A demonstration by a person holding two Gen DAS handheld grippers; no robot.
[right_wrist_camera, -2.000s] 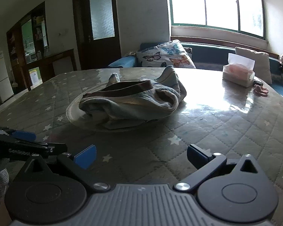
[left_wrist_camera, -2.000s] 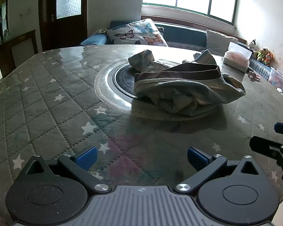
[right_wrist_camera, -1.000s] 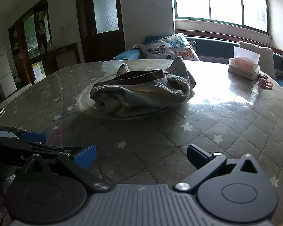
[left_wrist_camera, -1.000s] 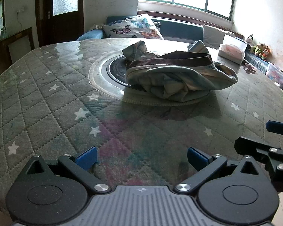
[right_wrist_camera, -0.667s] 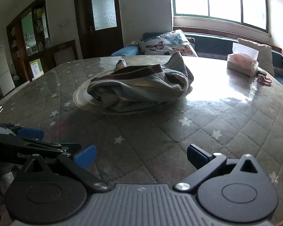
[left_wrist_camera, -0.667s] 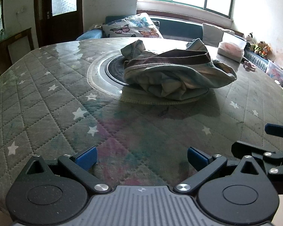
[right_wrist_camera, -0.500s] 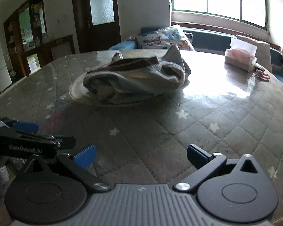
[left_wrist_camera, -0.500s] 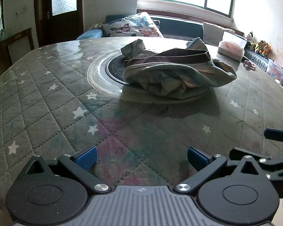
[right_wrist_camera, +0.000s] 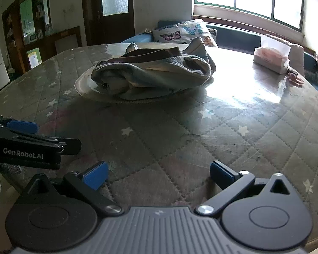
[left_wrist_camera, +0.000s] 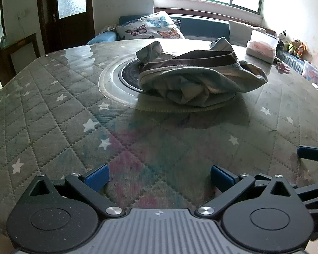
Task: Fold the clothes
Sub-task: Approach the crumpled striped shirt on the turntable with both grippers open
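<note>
Both the left gripper and right gripper gape empty, well short of crumpled shorts whose bunched layers risk being pinched together.

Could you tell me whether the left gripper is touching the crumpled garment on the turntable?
Apart. In the left wrist view, the left gripper is open near the table edge, with a wide stretch of quilted tablecloth between its fingertips and the crumpled garment.

Clothes: crumpled heap on round turntable, mid-counter.
Right gripper: spread wide, empty.
Left gripper: at left edge.
</note>
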